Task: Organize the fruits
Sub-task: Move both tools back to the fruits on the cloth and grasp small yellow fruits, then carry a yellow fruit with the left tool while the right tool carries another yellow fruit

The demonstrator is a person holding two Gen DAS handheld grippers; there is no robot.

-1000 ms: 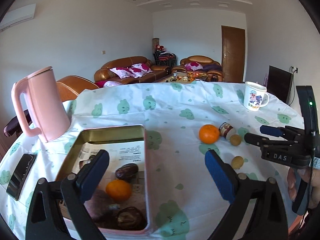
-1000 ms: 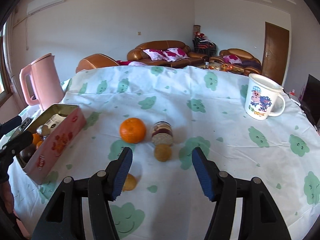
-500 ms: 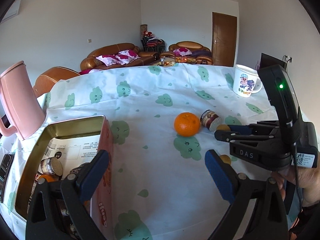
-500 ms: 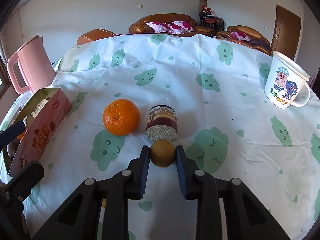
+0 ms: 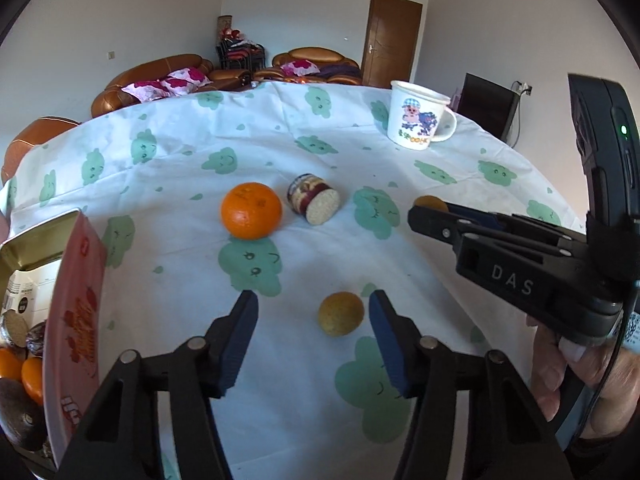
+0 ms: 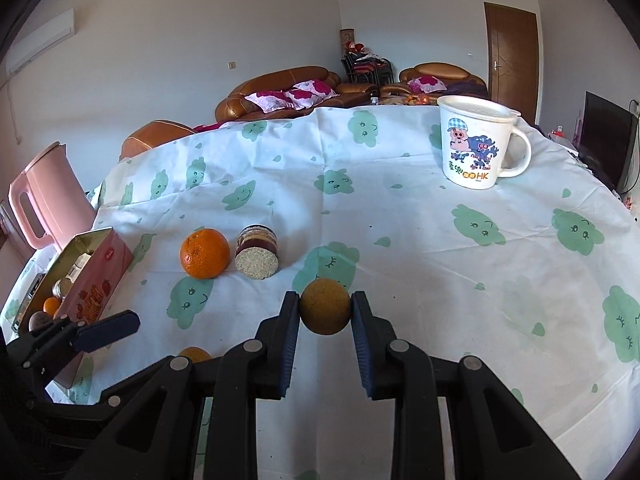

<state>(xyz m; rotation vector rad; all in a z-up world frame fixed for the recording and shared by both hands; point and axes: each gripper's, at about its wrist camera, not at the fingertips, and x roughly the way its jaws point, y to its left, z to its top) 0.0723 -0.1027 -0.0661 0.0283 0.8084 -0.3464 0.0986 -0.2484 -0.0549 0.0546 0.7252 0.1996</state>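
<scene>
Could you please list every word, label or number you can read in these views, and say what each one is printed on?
"DAS": on the black body of the right gripper.
"HK", after two orange rings: on the white cartoon-pig mug.
Chinese characters on the mug: too small to read.
White lettering on the pink rectangular tin: cut off, unreadable.
Printed paper inside the tin: too small.
Round patterned jar: no legible text.

White walls, a brown wooden door (image 6: pixel 511 56) and brown leather sofas (image 6: pixel 280 88) with pink cushions, daylit

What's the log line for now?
right gripper: shut on brown fruit | left gripper: closing around yellow fruit, no contact
</scene>
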